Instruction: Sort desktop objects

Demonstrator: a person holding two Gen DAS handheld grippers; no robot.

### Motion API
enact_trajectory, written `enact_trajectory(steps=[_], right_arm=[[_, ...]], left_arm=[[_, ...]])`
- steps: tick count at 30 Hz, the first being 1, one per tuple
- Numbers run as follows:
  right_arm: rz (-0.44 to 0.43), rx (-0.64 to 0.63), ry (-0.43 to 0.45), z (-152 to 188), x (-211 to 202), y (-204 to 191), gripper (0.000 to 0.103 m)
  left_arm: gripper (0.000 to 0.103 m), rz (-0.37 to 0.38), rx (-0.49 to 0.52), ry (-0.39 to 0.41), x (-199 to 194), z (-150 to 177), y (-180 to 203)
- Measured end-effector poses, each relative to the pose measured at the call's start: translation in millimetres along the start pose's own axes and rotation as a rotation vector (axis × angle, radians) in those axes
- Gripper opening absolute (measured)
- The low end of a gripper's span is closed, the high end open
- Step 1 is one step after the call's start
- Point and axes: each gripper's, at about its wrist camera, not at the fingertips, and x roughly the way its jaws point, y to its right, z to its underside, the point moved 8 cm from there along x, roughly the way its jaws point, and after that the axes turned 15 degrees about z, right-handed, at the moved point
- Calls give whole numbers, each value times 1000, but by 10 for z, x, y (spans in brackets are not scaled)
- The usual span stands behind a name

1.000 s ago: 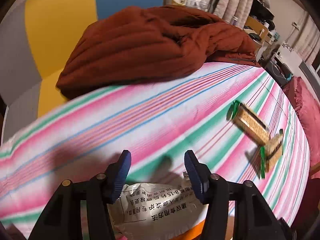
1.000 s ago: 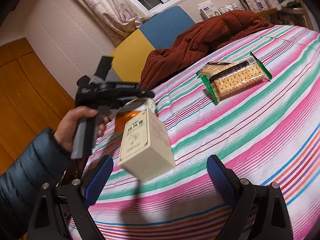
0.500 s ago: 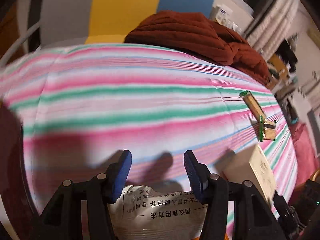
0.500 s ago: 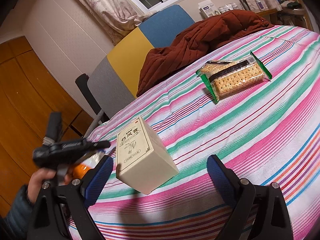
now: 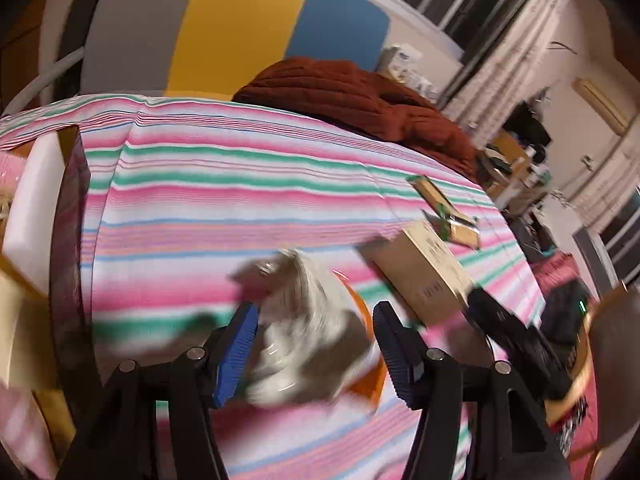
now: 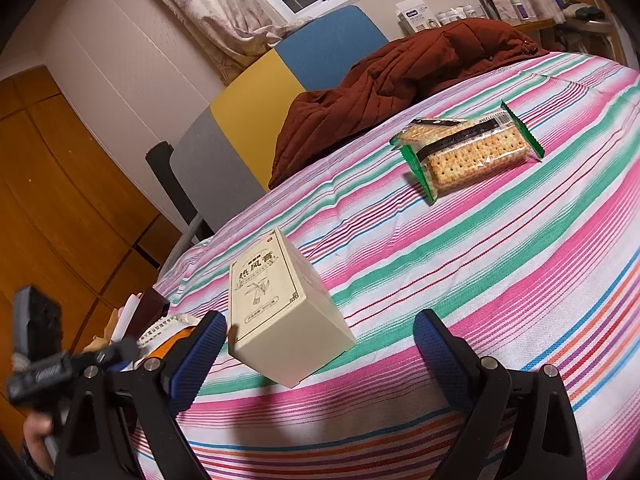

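The left gripper [image 5: 314,350] is standing spread around a crinkly white-and-orange packet [image 5: 316,320] (blurred, grip uncertain), low over the striped tablecloth [image 5: 240,184]. It is looking light, soft and slippery, best pinched mid-body. The right gripper [image 6: 318,360] is hanging wide apart, empty, near the cream box [image 6: 280,312].

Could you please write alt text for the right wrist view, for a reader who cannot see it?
The open right gripper looks over a striped tablecloth toward a cream box lying just ahead of its fingertips. Farther off lies a cracker packet, with a rust-brown jacket behind it.
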Motion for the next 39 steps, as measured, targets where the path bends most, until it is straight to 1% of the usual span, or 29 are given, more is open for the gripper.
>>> enact_trajectory(steps=[3,6,9,12,14,15,16,17,18,20,22,25,27,30,32,33,34,36,38,39], right_arm=[[7,-5,-3,3,4,-6,96],[15,-11,-4,5,4,-8,96],[27,-18,-6,18,-7,-10,96],[37,-24,-11,37,-27,-13,96],[41,-29,-12,56,-51,-19,96],[43,-31,-12,66,-63,-23,96],[45,-29,-10,72,-79,-26,96],[48,-28,-9,79,-95,-32,96],[51,-37,-6,87,-114,-49,96],[59,-64,6,97,-155,-92,96],[75,-119,18,90,-184,-174,96],[116,-201,19,73,-146,-264,96],[133,-234,7,55,-94,-296,96],[167,-302,-8,33,-9,-357,96],[185,-335,-18,22,48,-383,95],[196,-351,-26,24,79,-392,89],[208,-368,-34,27,110,-401,79],[220,-388,-47,45,150,-405,68],[225,-401,-55,68,172,-410,64],[225,-405,-53,76,167,-417,60]], left_arm=[[63,-6,67,28,-102,124,64],[64,-36,112,50,-162,208,72],[64,-60,150,77,-165,218,114],[66,-62,190,87,-120,184,202],[72,-69,221,91,-92,158,271],[77,-78,235,90,-73,145,292],[80,-85,247,91,-50,133,315],[80,-91,259,92,-26,120,338],[81,-117,275,92,6,101,348],[81,-140,297,82,62,96,367],[82,-183,324,82,110,94,359],[82,-214,336,78,163,103,316],[82,-218,323,68,196,94,257],[82,-198,294,55,236,105,182],[82,-186,292,56,256,122,161],[82,-180,292,58,263,129,155],[82,-175,292,61,270,135,149],[82,-167,294,70,265,139,142],[82,-159,287,73,261,139,129],[82,-156,283,74,259,139,122]])
